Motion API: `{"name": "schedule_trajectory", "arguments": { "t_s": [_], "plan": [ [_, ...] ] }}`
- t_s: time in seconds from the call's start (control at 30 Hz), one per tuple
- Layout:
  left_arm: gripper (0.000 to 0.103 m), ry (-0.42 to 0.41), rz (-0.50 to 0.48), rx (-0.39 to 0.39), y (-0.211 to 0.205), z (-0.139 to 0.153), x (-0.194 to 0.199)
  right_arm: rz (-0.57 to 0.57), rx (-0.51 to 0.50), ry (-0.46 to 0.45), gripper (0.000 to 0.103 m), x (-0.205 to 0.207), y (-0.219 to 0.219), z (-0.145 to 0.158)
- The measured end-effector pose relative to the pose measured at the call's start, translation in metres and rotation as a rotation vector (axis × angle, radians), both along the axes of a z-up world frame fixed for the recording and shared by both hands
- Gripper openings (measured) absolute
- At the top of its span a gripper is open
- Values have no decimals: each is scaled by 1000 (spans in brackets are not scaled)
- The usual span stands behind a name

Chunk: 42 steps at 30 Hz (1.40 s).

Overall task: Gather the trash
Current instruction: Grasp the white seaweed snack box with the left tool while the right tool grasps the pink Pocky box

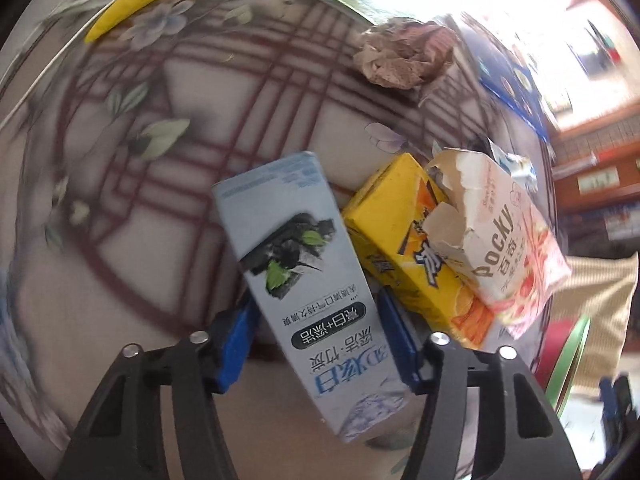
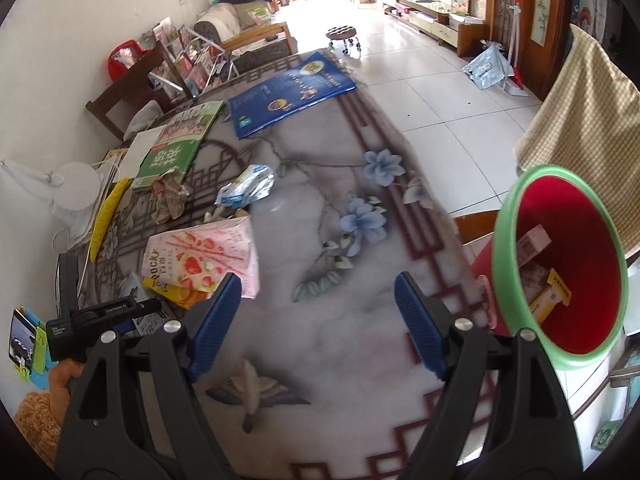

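My left claw (image 1: 316, 340) grips the grey box (image 1: 304, 280); the yellow box (image 1: 404, 240) crowds its right. My right claw (image 2: 318, 320) gapes empty over bare table (image 2: 340, 340), bin (image 2: 560, 268) past the right edge.

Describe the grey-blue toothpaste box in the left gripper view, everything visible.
The toothpaste box is a long, slim carton of grey-blue cardboard, printed with a black charcoal-and-green-leaf picture, white text and dark label ovals. It looks intact, with no dents showing. It lies slanted in this view, its near end low between the left gripper's blue pads, which sit against both long sides. Its right edge lies next to the yellow box; whether they touch is unclear. The flowered tablecloth lies under it.
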<state>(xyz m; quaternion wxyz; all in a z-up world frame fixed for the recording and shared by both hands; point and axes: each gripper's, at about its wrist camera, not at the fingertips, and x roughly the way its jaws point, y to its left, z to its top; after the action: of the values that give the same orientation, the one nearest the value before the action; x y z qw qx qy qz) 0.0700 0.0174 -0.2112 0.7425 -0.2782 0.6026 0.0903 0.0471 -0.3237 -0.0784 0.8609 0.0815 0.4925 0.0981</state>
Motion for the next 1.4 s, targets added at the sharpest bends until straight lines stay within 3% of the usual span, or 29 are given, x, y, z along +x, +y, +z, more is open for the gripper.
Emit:
{"name": "schedule_trajectory", "arguments": {
  "t_s": [0.13, 0.27, 0.3, 0.37, 0.5, 0.6, 0.77, 0.83, 0.97, 1.03, 1.13, 1.27, 1.33, 1.4],
  "plan": [
    [53, -11, -128, 84, 16, 6, 4, 169, -57, 0, 78, 15, 53, -9],
    [53, -27, -241, 168, 32, 12, 11, 463, -199, 3, 84, 40, 118, -19],
    [53, -29, -260, 173, 35, 12, 13, 518, -213, 8, 90, 45, 129, -21],
    [53, -35, -268, 171, 37, 11, 16, 655, -223, 60, 93, 59, 155, -29],
    [54, -54, -274, 163, 40, 10, 17, 864, -396, 111, 93, 76, 199, -48],
    [56, -62, -289, 173, 42, 10, 9, 961, -475, 169, 94, 87, 220, -63],
    [57, -65, -278, 181, 50, 7, 0, 1000, -437, 293, 94, 103, 232, -81],
    [60, -67, -273, 185, 53, 7, -1, 1001, -398, 315, 87, 102, 232, -82],
    [62, -69, -256, 187, 57, 6, -1, 936, -312, 333, 60, 102, 226, -74],
    [62, -65, -250, 184, 58, 4, -1, 886, -255, 331, 39, 105, 221, -64],
    [61, -57, -254, 184, 57, 1, 1, 806, -163, 339, 27, 111, 211, -53],
    [61, -48, -264, 187, 55, -1, 1, 804, -112, 367, 27, 102, 213, -56],
    [61, -50, -265, 190, 54, 0, -1, 806, -94, 386, 39, 96, 215, -60],
    [61, -47, -261, 195, 54, 0, -3, 817, -92, 391, 66, 87, 221, -65]
  ]
}}
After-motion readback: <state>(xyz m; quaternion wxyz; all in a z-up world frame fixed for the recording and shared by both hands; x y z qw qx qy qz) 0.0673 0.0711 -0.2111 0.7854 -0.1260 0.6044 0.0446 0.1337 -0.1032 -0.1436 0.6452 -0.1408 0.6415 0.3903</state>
